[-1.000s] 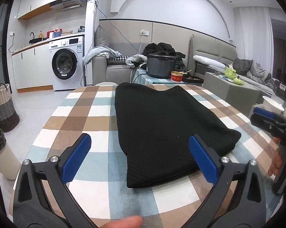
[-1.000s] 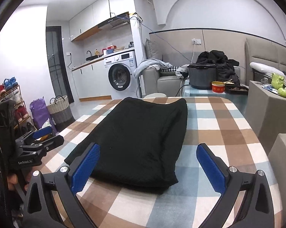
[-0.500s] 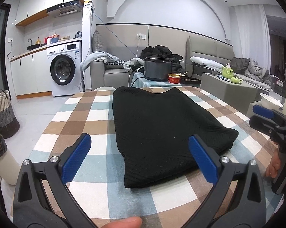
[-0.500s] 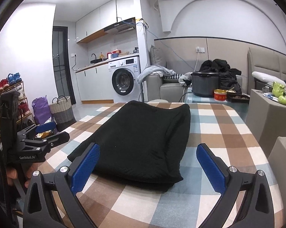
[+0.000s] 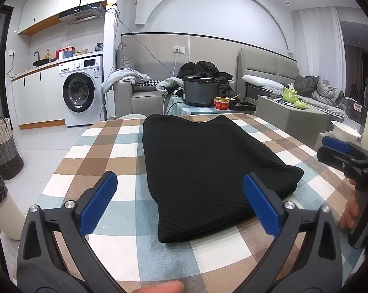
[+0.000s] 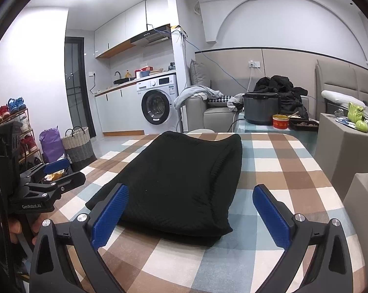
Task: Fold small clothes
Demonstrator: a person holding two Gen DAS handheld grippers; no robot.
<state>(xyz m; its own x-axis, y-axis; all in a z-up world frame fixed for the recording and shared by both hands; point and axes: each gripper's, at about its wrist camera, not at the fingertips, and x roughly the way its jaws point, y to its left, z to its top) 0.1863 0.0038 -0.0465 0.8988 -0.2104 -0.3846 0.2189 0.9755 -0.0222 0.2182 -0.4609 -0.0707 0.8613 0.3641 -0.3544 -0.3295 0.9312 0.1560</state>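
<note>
A black knit garment [image 5: 208,161] lies folded into a long flat shape on the checked tablecloth [image 5: 105,151]; it also shows in the right wrist view [image 6: 179,180]. My left gripper [image 5: 181,202] is open and empty, raised above the garment's near end. My right gripper [image 6: 191,210] is open and empty, also above the near end. The right gripper shows at the right edge of the left wrist view [image 5: 342,153], and the left gripper shows at the left of the right wrist view [image 6: 52,171].
The table edge [image 6: 325,171] curves away on the right. Beyond the table stand a rice cooker [image 5: 200,90], a red can [image 5: 221,103], a sofa with clothes [image 5: 144,90], a washing machine [image 5: 82,90] and a woven basket [image 5: 3,149].
Both grippers have risen and tilted up a little, so the room shows more and the garment sits lower in view. The garment has not moved. Both stay open.
</note>
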